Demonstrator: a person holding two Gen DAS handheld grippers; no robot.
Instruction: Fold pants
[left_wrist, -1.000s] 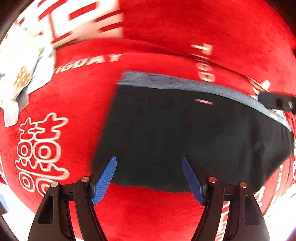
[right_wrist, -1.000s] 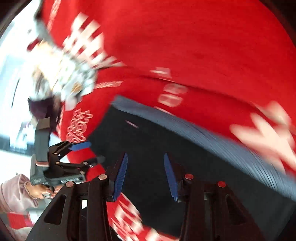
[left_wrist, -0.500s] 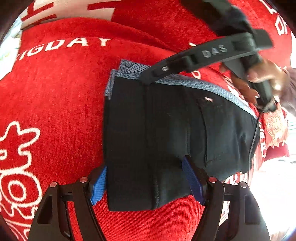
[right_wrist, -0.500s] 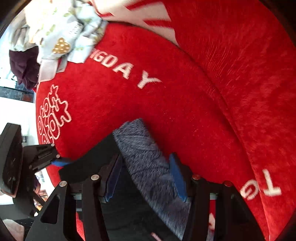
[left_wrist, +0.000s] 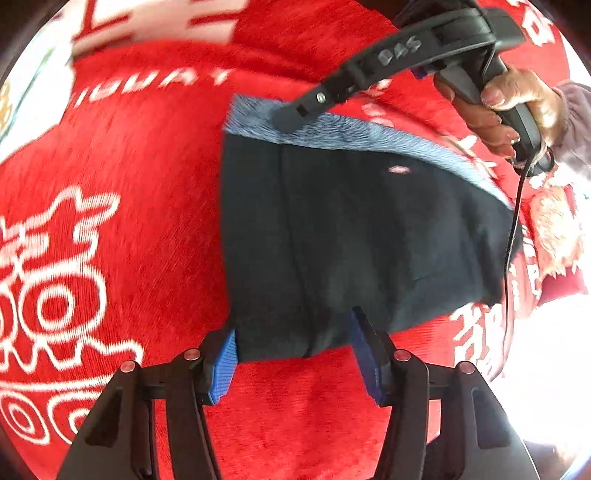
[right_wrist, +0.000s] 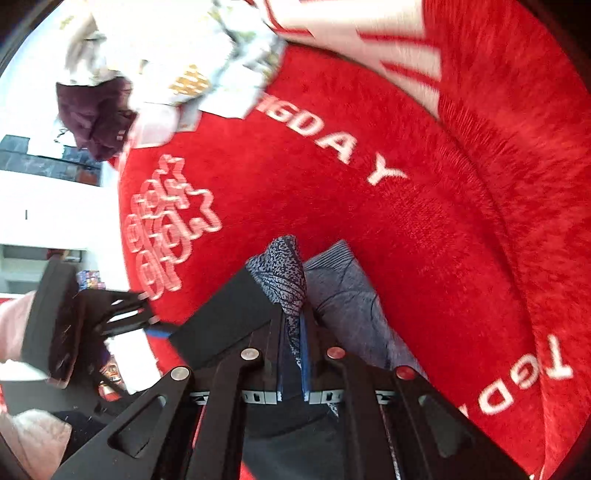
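Since 1 second ago, our right gripper (right_wrist: 291, 354) has clamped the pants' (left_wrist: 354, 236) grey waistband (right_wrist: 286, 273); our left gripper (left_wrist: 295, 354), closing, straddles their near corner unpinched. They lie folded on the red blanket (left_wrist: 147, 192), waistband along the far edge.

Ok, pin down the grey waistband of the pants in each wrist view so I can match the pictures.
Left wrist view: the grey waistband runs along the far edge of the black pants, upper centre, under the right gripper.
Right wrist view: the waistband is bunched at lower centre, pinched by the right gripper.
Shared landmark: the white lettering ending in DAY on the red blanket.
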